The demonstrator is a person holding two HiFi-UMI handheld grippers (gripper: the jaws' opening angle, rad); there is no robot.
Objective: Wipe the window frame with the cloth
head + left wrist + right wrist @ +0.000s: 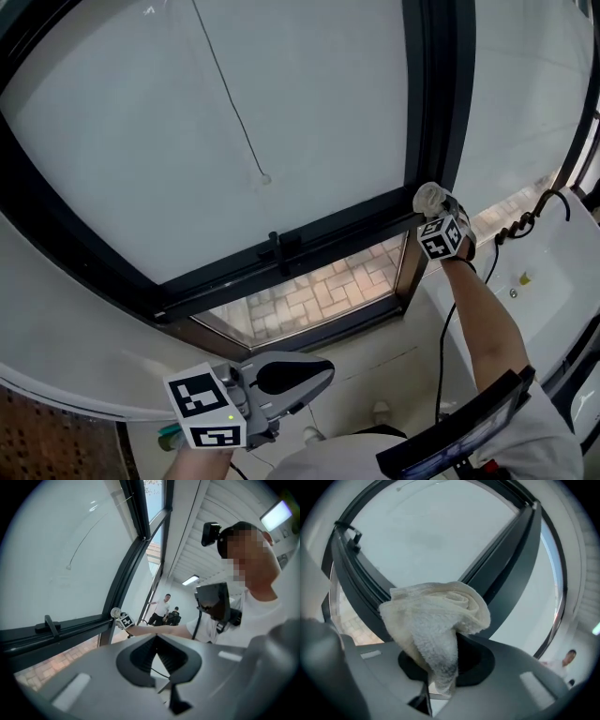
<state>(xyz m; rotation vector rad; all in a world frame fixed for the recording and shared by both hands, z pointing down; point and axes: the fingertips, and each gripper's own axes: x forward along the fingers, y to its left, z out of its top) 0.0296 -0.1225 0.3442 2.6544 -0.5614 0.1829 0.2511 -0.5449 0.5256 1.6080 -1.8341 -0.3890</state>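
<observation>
Right gripper jaws clamp a seemingly soft, limp cloth by its bunched fold at the window frame; left gripper jaws together

- Right arm bare, stretched forward at full reach.
- Right gripper raised at the end of it, jaws clamped on a bunched cloth.
- Left gripper held low near the body, jaws together, nothing between them.
</observation>
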